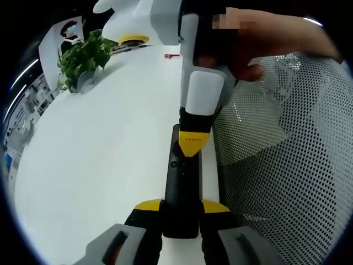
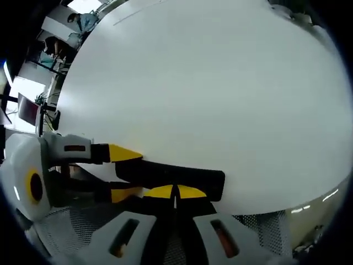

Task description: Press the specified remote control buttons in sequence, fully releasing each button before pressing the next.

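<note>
The left gripper (image 1: 181, 221) clamps the near end of the black remote control (image 1: 182, 182) between its jaws, at the white counter (image 1: 99, 154) edge. The right gripper (image 2: 175, 193), jaws closed together, presses its yellow tips onto the remote. A potted plant (image 1: 83, 58) stands far ahead-left; a mesh chair (image 1: 287, 165) sits right. No writing is readable.

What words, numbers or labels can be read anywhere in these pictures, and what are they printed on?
None can be read.
Yellow tip of the right gripper, over the remote: small dark marks, too blurred to read.
Poster behind the plant: a picture, any lettering too small.
Remote's buttons: no legible symbols.
Left gripper, in the right gripper view: an orange strip, no letters made out.
</note>
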`<state>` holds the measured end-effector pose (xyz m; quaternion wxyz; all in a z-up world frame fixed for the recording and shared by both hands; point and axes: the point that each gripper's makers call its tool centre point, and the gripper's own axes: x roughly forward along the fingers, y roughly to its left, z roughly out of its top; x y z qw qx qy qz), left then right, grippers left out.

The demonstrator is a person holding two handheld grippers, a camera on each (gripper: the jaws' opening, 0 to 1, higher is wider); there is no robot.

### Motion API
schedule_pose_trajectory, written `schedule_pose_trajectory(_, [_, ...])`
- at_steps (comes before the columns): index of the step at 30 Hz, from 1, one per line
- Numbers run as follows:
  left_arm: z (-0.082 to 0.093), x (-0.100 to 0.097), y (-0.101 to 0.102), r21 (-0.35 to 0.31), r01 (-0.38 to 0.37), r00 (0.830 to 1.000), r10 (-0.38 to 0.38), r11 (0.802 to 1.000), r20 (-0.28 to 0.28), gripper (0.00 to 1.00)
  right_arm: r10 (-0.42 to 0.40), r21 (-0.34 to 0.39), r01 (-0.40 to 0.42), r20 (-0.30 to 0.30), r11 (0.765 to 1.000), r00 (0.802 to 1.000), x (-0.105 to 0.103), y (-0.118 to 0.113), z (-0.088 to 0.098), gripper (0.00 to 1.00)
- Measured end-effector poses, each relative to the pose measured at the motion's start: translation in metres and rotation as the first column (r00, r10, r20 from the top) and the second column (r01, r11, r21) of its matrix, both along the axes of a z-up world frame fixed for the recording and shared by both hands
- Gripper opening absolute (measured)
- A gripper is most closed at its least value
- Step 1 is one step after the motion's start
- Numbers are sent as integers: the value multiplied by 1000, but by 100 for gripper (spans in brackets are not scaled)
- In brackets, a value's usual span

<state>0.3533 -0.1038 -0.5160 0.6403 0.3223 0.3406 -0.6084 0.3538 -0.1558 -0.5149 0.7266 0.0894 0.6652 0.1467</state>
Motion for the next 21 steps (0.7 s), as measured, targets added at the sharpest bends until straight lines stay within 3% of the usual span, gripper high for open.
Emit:
schedule_pose_trajectory(8, [0, 0, 0, -2, -1, 1000, 1, 1000, -1, 25, 44, -31, -43, 19, 999, 999, 1, 2, 0, 0])
schedule_pose_trajectory(13, [0, 0, 0, -9, -3, 1000, 3, 1000, -1, 25, -25, 18, 25, -1, 1000, 1000, 0, 0, 0, 0])
schedule_pose_trajectory(21, [0, 0, 0, -24, -2, 1000, 2, 1000, -1, 25, -30, 24, 30, -10, 999, 1000, 1, 0, 1, 0])
